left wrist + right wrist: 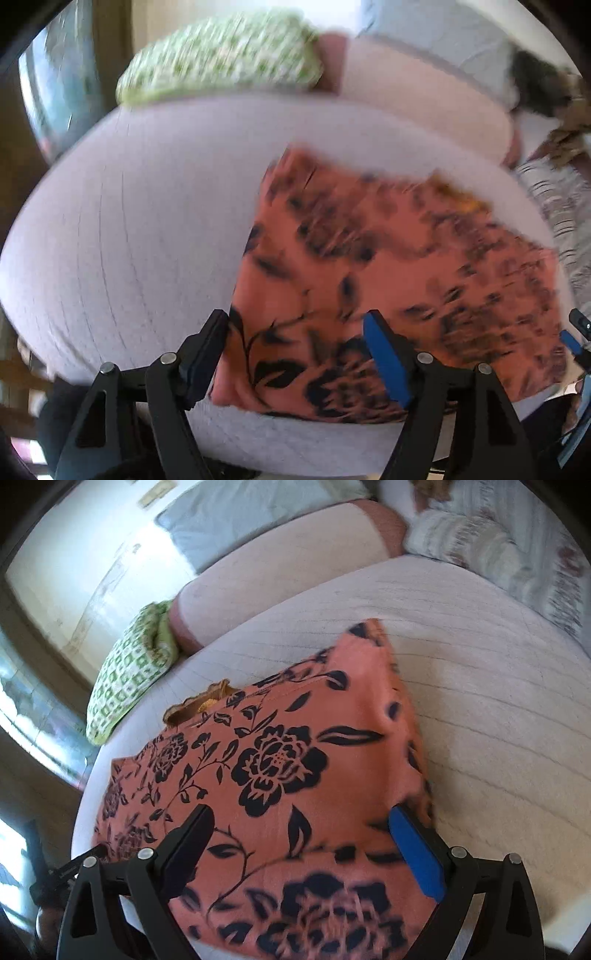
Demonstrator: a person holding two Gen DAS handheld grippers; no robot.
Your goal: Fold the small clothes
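Observation:
An orange garment with a black flower print [388, 273] lies folded flat on a white quilted bed [140, 221]. It also shows in the right wrist view [280, 768], with a yellow-brown trim at its far edge. My left gripper [295, 328] is open above the garment's near left corner, holding nothing. My right gripper [301, 823] is open above the garment's near edge, holding nothing. The tip of the right gripper [576, 332] shows at the right edge of the left wrist view.
A green and white patterned pillow [221, 55] lies at the bed's far side, also in the right wrist view [129, 672]. A pink bolster [280, 561] lies behind it. A striped white cloth pile [498, 554] sits at the far right.

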